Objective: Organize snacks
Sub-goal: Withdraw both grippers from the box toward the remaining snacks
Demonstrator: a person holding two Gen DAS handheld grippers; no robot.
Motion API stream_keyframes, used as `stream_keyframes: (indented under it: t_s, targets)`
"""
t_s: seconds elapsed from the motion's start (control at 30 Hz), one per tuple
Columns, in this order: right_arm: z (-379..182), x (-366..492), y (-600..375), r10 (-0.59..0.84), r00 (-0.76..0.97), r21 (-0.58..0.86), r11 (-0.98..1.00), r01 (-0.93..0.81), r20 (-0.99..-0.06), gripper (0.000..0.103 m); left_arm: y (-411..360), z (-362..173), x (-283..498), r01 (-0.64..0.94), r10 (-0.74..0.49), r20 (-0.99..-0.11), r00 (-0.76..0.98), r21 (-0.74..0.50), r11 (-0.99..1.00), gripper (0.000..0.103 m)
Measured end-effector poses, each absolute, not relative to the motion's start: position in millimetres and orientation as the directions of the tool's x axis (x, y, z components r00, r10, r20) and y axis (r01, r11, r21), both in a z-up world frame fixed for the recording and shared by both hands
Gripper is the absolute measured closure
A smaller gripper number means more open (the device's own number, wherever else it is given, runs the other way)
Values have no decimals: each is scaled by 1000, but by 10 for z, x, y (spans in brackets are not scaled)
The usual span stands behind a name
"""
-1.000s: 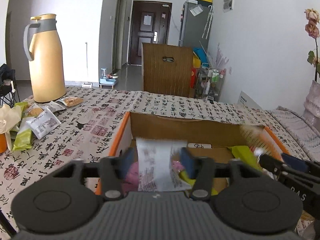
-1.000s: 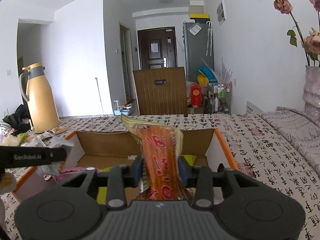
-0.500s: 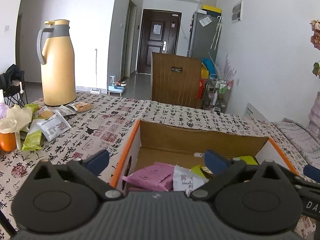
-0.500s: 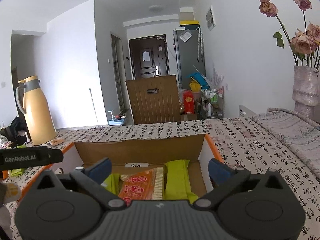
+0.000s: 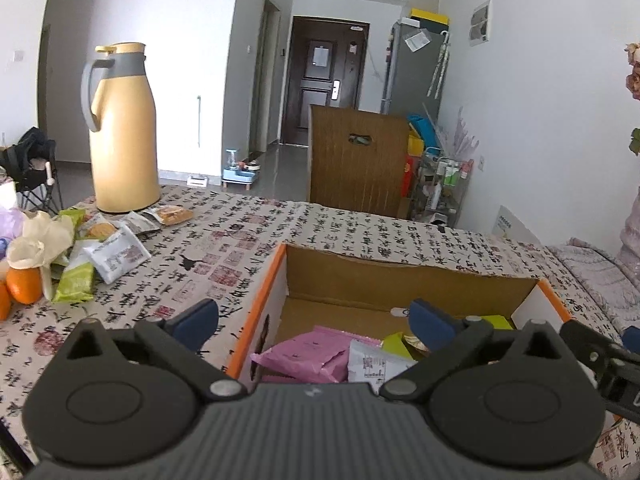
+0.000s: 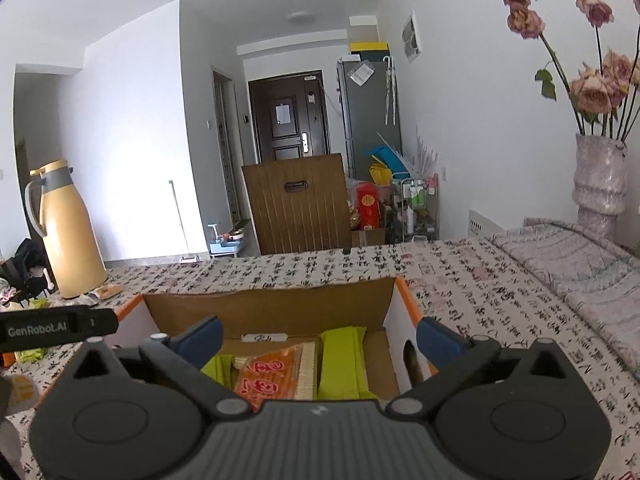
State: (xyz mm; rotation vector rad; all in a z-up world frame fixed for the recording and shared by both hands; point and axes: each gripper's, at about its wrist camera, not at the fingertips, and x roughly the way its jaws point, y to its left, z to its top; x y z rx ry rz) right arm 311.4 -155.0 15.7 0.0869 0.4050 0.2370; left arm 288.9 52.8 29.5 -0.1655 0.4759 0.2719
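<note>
An open cardboard box (image 5: pixel 400 276) with orange edges sits on the patterned tablecloth. My left gripper (image 5: pixel 314 322) is open and empty above its left end, over a pink packet (image 5: pixel 304 354) and a white packet (image 5: pixel 372 362). My right gripper (image 6: pixel 318 338) is open and empty above the box's (image 6: pixel 272 304) right end, over an orange packet (image 6: pixel 272 376) and a green packet (image 6: pixel 340 360). More snack packets (image 5: pixel 108 252) lie loose at the table's left.
A tall yellow thermos (image 5: pixel 120 132) stands at the far left of the table, with oranges (image 5: pixel 22 284) and crumpled wrappers near it. A vase of dried roses (image 6: pixel 598 176) stands at the right. A wooden chair back (image 5: pixel 356 164) is behind the table.
Both grippers opened: the left let go of the white packet and the right let go of the orange packet, both into the box. Both grippers have since risen a little.
</note>
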Motion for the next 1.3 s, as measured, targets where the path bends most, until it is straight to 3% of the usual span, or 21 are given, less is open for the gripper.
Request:
stream_keyframes:
  t_s: [0.57,1.3]
  targets:
    - [254,2495,-1721,261,885,102,965,-240,-385,0,487,423,2263,-252,184,-475,861,-83,964,0]
    - [-119,1747,-2147,211,859,103,977,-185,-466,0,514,-60,1510,-167,94,-538,838,-89,982,0]
